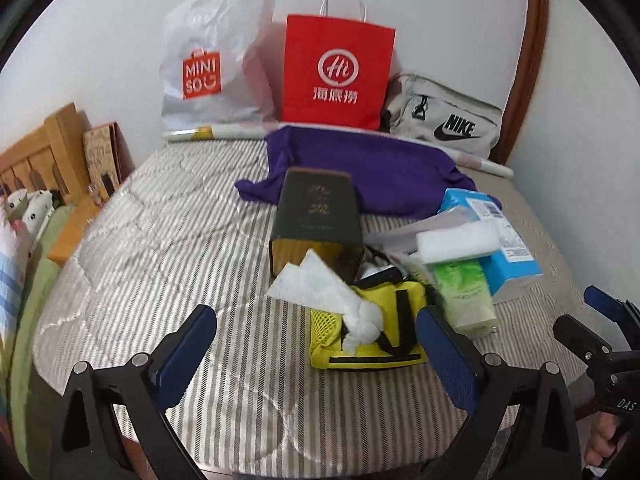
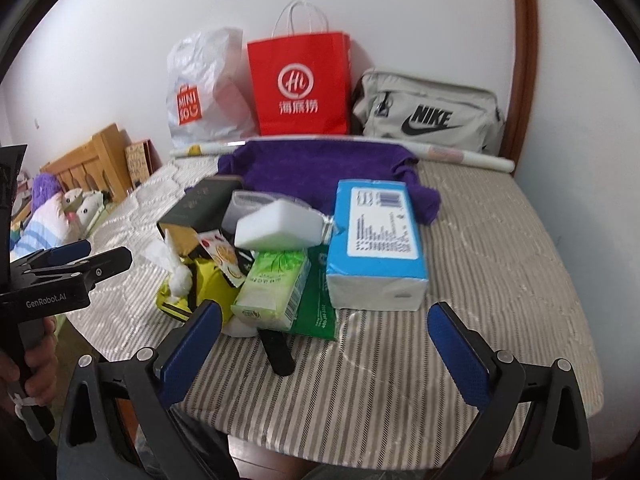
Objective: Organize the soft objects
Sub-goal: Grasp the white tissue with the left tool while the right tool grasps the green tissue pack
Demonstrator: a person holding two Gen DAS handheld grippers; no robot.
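Note:
A pile sits mid-mattress: a blue tissue pack, a white sponge block, a green tissue pack, a yellow mesh bag with crumpled white tissue, and a dark box. A purple cloth lies behind. My left gripper is open and empty, just in front of the yellow bag. My right gripper is open and empty, in front of the green and blue packs.
A white Miniso bag, a red paper bag and a grey Nike bag stand against the wall on the striped mattress. A paper roll lies behind the cloth. A wooden headboard and plush toys are left.

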